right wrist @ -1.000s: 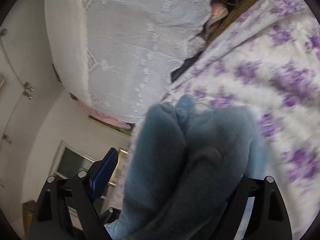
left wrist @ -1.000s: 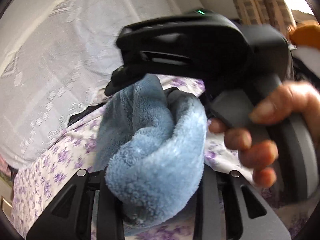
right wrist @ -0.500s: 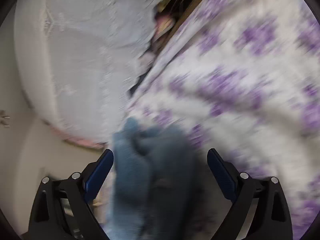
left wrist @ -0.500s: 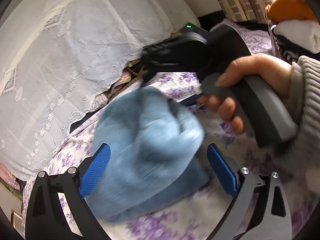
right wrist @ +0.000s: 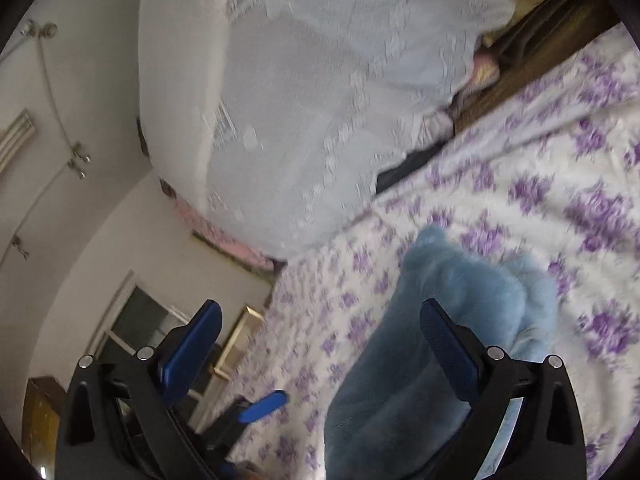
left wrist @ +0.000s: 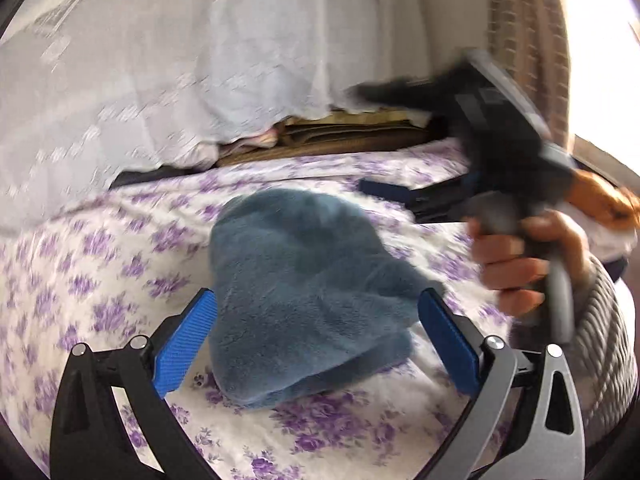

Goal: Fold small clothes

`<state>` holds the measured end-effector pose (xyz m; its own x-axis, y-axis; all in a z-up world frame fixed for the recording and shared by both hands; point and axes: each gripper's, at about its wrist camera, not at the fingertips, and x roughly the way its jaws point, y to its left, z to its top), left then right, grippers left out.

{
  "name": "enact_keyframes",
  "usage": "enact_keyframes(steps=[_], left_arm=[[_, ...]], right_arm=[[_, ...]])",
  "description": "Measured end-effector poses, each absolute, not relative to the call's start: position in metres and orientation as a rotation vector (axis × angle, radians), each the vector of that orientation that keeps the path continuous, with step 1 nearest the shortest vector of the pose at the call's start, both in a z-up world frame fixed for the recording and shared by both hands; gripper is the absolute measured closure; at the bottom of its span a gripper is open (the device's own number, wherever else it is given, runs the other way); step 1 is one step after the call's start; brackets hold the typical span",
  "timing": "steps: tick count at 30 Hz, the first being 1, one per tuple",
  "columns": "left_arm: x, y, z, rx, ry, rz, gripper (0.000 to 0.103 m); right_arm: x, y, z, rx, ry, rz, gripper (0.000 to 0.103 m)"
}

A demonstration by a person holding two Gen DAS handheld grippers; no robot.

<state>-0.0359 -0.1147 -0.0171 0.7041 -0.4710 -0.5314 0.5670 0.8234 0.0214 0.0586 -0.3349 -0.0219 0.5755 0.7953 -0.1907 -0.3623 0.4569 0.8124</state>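
Motion blur is smearing much of both views. In the left wrist view the right gripper is showing only as a dark streak at 2 o'clock, its upper finger barely readable, and the right hand wrapped around its handle is soft-edged. An orange object at 3 o'clock is cut off by the rim and too blurred to identify. In the right wrist view the blue cloth is running out past the bottom edge, partly behind the right-side pad.

The cloth is plush and fleecy, folded into a rounded, thick bundle, and it is lying on the bedsheet, a thin white fabric printed with purple flowers. A white lace cover is draping over bulky bedding from 9 to 12 o'clock. The pads are ribbed blue rubber on black angular fingers.

A second ago the cloth was pinched and raised between the two grippers; now it is resting free on the sheet. The left gripper is opening, pads straddling the bundle's near edge with no visible pressing. The right gripper is likewise opening, nothing clamped, the cloth lying behind and partly between the pads toward the right one, with the left gripper's blue pad peeking in at 6 o'clock.
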Motion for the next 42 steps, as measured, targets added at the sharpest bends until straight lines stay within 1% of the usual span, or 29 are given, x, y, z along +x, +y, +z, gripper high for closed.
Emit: enact_keyframes(steps=[3,5,8,11,13,16,18,21,26,29,32,34,36,42], left_arm=[[-0.040,-0.121,-0.014,0.259,0.484,-0.533,0.005],[-0.021,-0.118,-0.015,0.252,0.501,-0.451,0.005],[0.018,-0.114,-0.032,0.213,0.614,-0.353,0.005],[0.036,-0.131,-0.084,0.237,0.773,-0.388,0.004],[0.030,-0.132,-0.102,0.188,0.760,-0.410,0.004],[0.035,-0.126,-0.103,0.134,0.811,-0.453,0.004],[0.037,-0.120,-0.101,0.113,0.831,-0.454,0.004],[0.029,-0.108,-0.081,0.137,0.771,-0.431,0.004],[0.026,-0.092,-0.045,0.158,0.666,-0.354,0.004],[0.038,-0.085,-0.042,0.133,0.671,-0.307,0.004],[0.055,-0.087,-0.068,0.131,0.748,-0.294,0.004],[0.060,-0.086,-0.087,0.125,0.767,-0.298,0.004],[0.059,-0.081,-0.095,0.085,0.764,-0.314,0.004],[0.061,-0.076,-0.082,0.078,0.778,-0.343,0.004]], right_arm=[[0.073,-0.334,-0.043,0.817,0.715,0.744,0.003],[0.083,-0.339,-0.061,0.851,0.775,0.717,0.004],[0.099,-0.352,-0.105,0.905,0.843,0.648,0.004],[0.099,-0.373,-0.122,1.063,0.814,0.677,0.004],[0.097,-0.380,-0.121,1.081,0.810,0.655,0.004],[0.091,-0.380,-0.111,1.057,0.798,0.610,0.004],[0.083,-0.372,-0.090,0.983,0.766,0.588,0.004],[0.063,-0.363,-0.054,0.918,0.688,0.676,0.004],[0.032,-0.345,-0.028,0.896,0.656,0.767,0.004],[0.023,-0.338,-0.034,0.908,0.687,0.799,0.004],[0.017,-0.331,-0.057,0.928,0.754,0.805,0.004],[0.019,-0.331,-0.088,0.983,0.807,0.767,0.004],[0.020,-0.336,-0.109,1.037,0.759,0.796,0.004],[0.017,-0.333,-0.093,0.973,0.768,0.770,0.004]])
